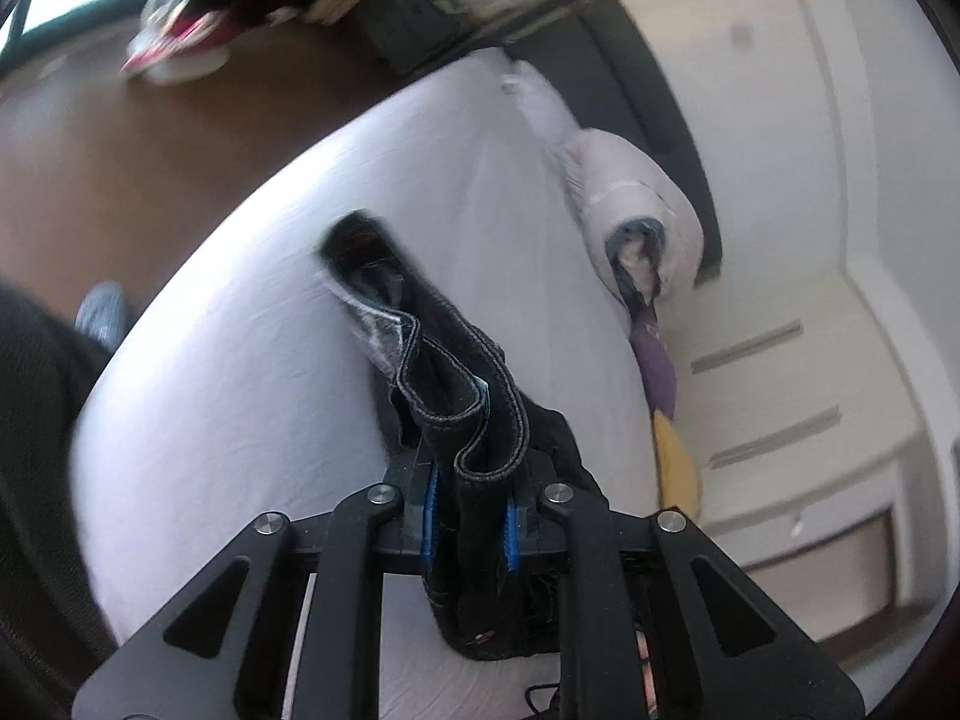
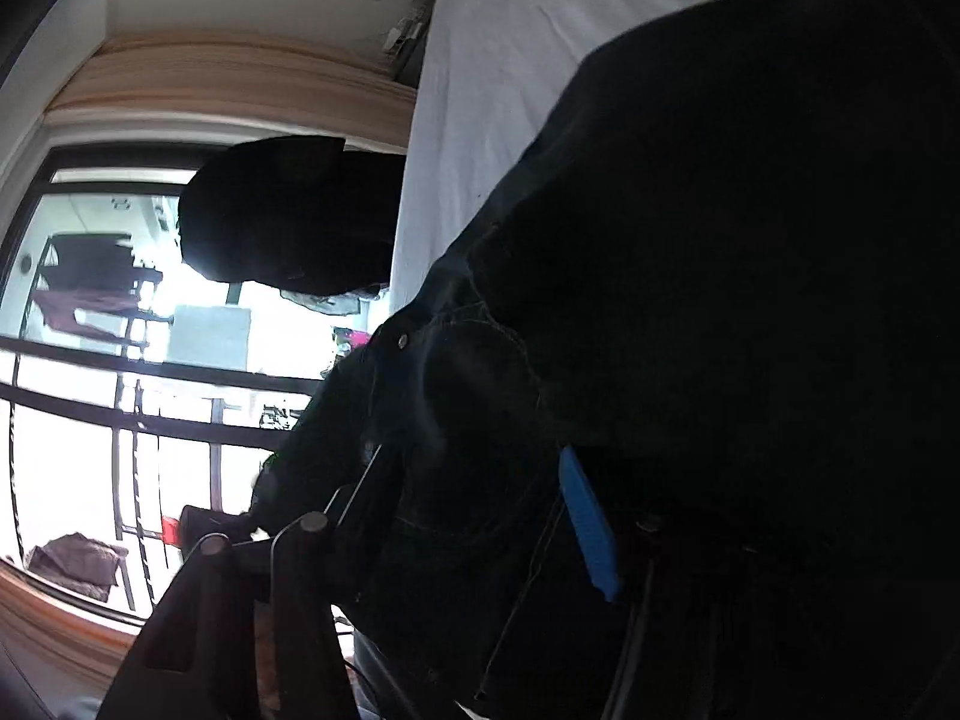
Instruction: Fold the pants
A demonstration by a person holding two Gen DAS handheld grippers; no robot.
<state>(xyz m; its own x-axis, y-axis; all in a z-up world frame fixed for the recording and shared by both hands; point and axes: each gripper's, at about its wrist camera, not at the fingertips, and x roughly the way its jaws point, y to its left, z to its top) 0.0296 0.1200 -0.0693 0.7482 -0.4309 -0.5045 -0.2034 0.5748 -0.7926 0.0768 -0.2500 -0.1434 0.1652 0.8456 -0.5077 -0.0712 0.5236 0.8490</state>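
The pants (image 1: 456, 396) are black denim with pale stitching. In the left wrist view my left gripper (image 1: 471, 525) is shut on a bunched edge of them, blue pads pressed on both sides, held above the white bed sheet (image 1: 252, 360). In the right wrist view the pants (image 2: 690, 300) fill most of the frame, dark, with a rivet and pocket seam showing. My right gripper (image 2: 480, 528) is shut on the pants; one blue pad (image 2: 591, 528) shows and the other finger is hidden by cloth.
A rolled pale duvet (image 1: 630, 204) lies at the bed's far side, with purple and yellow cloth (image 1: 660, 372) beside it. Brown floor (image 1: 120, 168) lies left of the bed. A large window (image 2: 120, 360) and a dark chair back (image 2: 288, 216) stand beyond the bed's edge.
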